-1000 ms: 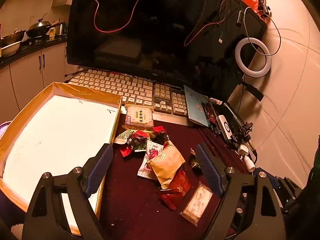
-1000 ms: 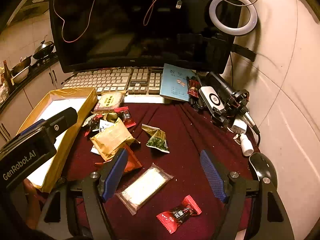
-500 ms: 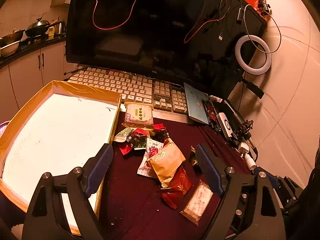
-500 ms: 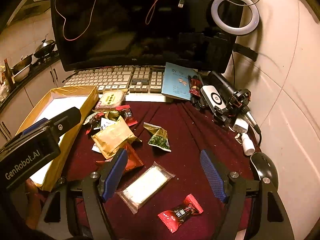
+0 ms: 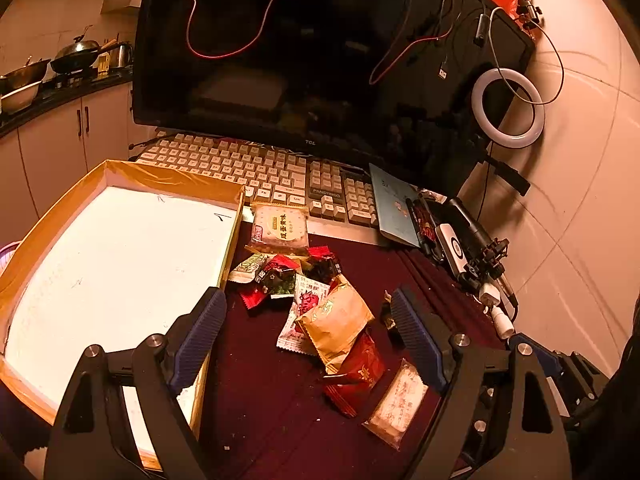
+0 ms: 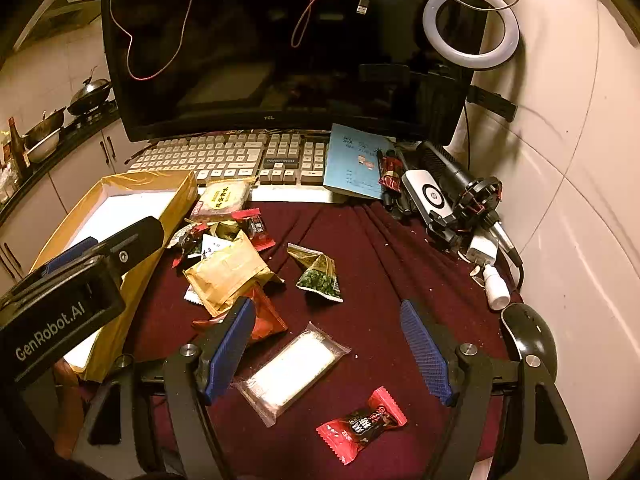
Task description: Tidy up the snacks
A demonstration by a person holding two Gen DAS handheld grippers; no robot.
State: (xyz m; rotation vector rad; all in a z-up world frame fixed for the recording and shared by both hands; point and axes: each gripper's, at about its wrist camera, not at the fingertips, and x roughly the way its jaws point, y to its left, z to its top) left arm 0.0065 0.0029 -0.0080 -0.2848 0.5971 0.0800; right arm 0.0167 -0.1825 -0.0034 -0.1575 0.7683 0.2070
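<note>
Nothing moved since the earlier frames: both tongs and every snack in the same spots. Left tongs (image 5: pixel 308 328) spread wide, empty, above the snack pile (image 5: pixel 320 304) on the maroon cloth (image 5: pixel 264 412), left pad over the edge of the box (image 5: pixel 120 184). Right tongs (image 6: pixel 328 344) likewise spread wide, gripping nothing, above a clear white packet (image 6: pixel 292 368). Red candy (image 6: pixel 362 424) nearest the camera, green triangle pack (image 6: pixel 320 272) apart from the pile. Tan pouch (image 6: pixel 228 272) atop the pile, just beside the box. Box interior white, no snacks inside. Keyboard (image 5: pixel 256 172) and monitor (image 5: pixel 320 60) behind, mouse (image 6: pixel 528 332) at right.
</note>
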